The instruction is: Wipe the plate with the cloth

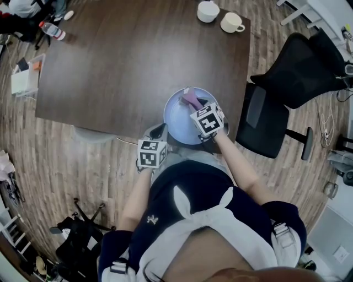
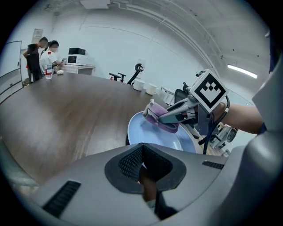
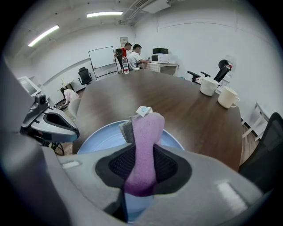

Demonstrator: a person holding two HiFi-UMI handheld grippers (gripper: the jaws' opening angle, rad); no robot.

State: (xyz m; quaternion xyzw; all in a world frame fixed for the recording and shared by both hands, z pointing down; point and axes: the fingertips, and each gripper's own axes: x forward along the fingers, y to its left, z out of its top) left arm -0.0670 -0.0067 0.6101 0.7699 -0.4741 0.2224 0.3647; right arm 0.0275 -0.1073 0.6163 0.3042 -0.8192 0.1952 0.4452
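Two grips: right tongs pinch the cloth, left tongs clamp the plate rim

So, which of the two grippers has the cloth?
The right gripper: the cloth, pink, is pinched between its fingers above the plate. The left gripper carries no cloth.

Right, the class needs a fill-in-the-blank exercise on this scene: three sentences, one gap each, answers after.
1. The right gripper is shut on a pink ____.
2. Beneath it lies a plate coloured ____.
3. At the table's far edge stand ____ white cups.
Missing: cloth; blue; two.
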